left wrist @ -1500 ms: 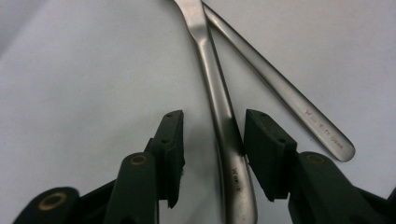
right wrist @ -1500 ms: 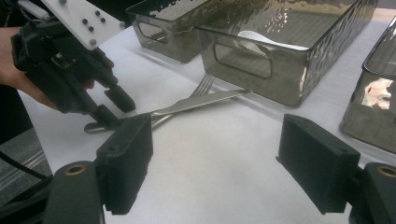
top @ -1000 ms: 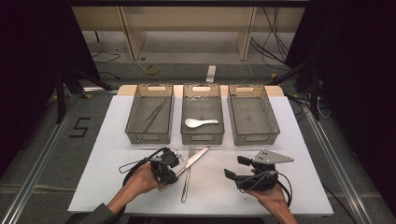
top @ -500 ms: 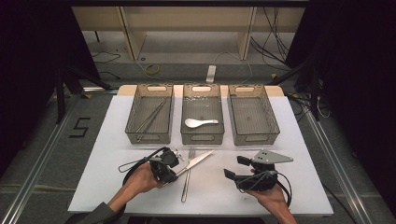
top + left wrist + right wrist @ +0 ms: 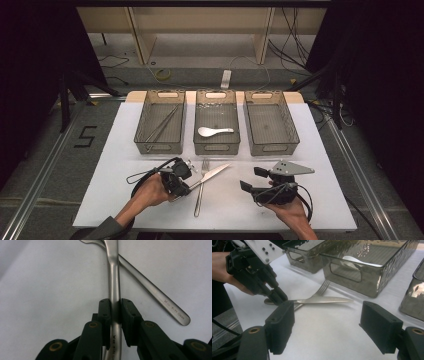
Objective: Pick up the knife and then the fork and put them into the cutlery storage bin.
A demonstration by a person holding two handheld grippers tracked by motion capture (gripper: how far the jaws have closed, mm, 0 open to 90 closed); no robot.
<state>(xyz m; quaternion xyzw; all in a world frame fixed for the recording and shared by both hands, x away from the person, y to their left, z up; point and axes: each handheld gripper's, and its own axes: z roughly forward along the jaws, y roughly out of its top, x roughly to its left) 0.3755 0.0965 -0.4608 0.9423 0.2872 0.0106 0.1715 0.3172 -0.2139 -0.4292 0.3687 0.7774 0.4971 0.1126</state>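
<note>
— Jaws first, from the high view?

— Left gripper (image 5: pixel 186 186) is clamped on the handle of the knife (image 5: pixel 210 175), whose blade points toward two o'clock. Right gripper (image 5: pixel 252 179) has its jaws well apart, with nothing between them.

— Count things for me.

— Three grey bins in a row at twelve o'clock on the white table (image 5: pixel 125 150): left bin (image 5: pixel 161 125) with two thin metal sticks (image 5: pixel 162 124), middle bin (image 5: pixel 216 125) with one white spoon (image 5: pixel 214 131), right bin (image 5: pixel 271 125) bare inside. One fork (image 5: pixel 200 189) lies toward six o'clock from the middle bin, and the knife crosses over it. Two grippers, two hands.

— The hands?

— Left hand (image 5: pixel 150 192) comes in from seven o'clock, wrapped round its gripper; right hand (image 5: pixel 287 212) from five o'clock, its gripper pointing toward nine o'clock.

— Left gripper view?

— Both pads (image 5: pixel 103 311) press the knife's handle (image 5: pixel 114 290), which runs straight to twelve o'clock. One fork handle (image 5: pixel 155 293) slants beneath it toward four o'clock.

— Right gripper view?

— Its own two jaws stand wide apart over bare table. Beyond them, at ten o'clock, the left gripper (image 5: pixel 277 296) grips the knife (image 5: pixel 322 300) — the blade lies level, tip toward three o'clock, over the fork (image 5: pixel 322 290). Whether the blade touches the fork, I cannot tell. The spoon (image 5: pixel 359 261) shows inside the middle bin (image 5: pixel 352 275).
</note>
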